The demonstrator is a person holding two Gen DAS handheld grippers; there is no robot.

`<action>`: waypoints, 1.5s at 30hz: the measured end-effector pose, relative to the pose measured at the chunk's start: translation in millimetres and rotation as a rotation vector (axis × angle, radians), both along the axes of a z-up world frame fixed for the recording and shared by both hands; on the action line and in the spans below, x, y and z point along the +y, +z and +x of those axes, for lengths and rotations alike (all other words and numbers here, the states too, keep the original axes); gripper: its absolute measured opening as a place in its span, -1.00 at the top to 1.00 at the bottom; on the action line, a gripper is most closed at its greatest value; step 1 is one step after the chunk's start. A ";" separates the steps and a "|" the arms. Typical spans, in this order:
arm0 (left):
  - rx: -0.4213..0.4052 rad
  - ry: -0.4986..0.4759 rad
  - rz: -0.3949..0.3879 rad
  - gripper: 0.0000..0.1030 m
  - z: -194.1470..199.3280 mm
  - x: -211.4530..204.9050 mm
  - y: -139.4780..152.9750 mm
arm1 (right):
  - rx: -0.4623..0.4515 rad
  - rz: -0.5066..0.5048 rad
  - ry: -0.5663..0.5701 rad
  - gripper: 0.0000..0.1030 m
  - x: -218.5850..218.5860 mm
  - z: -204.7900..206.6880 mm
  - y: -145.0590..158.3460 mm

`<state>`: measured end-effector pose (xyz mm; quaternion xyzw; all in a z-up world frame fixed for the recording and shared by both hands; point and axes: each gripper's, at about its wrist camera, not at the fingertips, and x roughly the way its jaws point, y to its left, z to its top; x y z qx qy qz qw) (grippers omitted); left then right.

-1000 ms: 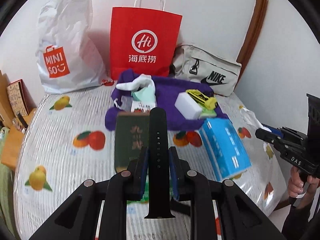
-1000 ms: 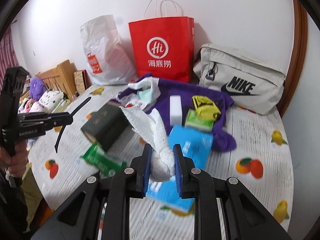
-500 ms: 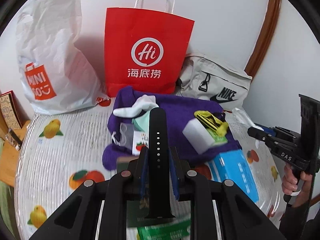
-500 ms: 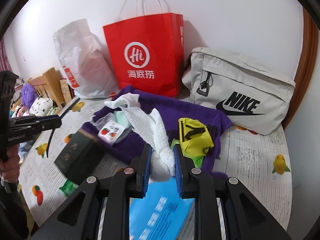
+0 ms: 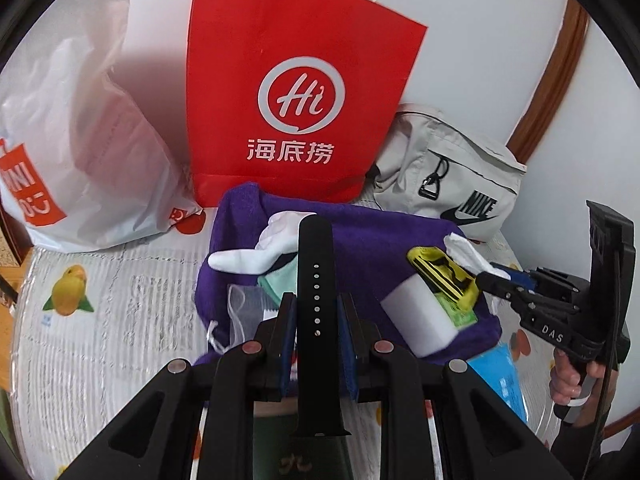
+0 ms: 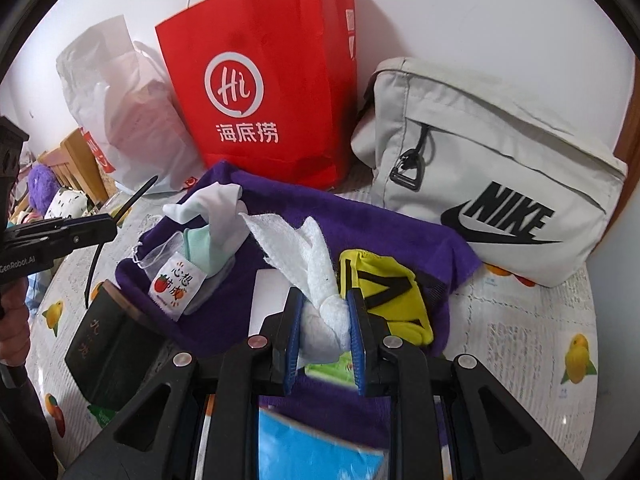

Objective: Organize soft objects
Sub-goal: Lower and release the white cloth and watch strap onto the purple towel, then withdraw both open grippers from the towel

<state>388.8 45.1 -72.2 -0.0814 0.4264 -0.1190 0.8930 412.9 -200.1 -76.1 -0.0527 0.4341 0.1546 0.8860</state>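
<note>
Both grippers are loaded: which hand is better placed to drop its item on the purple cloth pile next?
Probably right. The right gripper is shut on the white cloth, directly over the purple cloth. The left gripper holds a black strap, nearer the pile's front edge.

A big red paper bag [image 6: 267, 80] stands by the white wall. A white plastic bag [image 5: 76, 148] with an orange label leans next to it on one side. A grey Nike bag [image 6: 492, 168] sits on its other side. The table cover [image 5: 104, 320] has fruit pictures. A dark box [image 6: 106, 354] and a blue packet [image 6: 316, 452] lie on it.
</note>
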 end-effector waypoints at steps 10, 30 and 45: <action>0.061 0.041 -0.008 0.62 38.4 9.5 -29.3 | 0.079 -0.037 -0.012 0.57 5.6 26.5 -32.1; 0.151 0.058 0.008 0.11 49.7 9.9 -48.6 | 0.090 -0.058 0.001 -0.24 11.0 20.0 -29.9; 0.034 -0.021 0.059 0.04 -64.7 6.9 7.0 | 0.024 0.020 -0.033 -0.26 -5.6 -90.6 23.2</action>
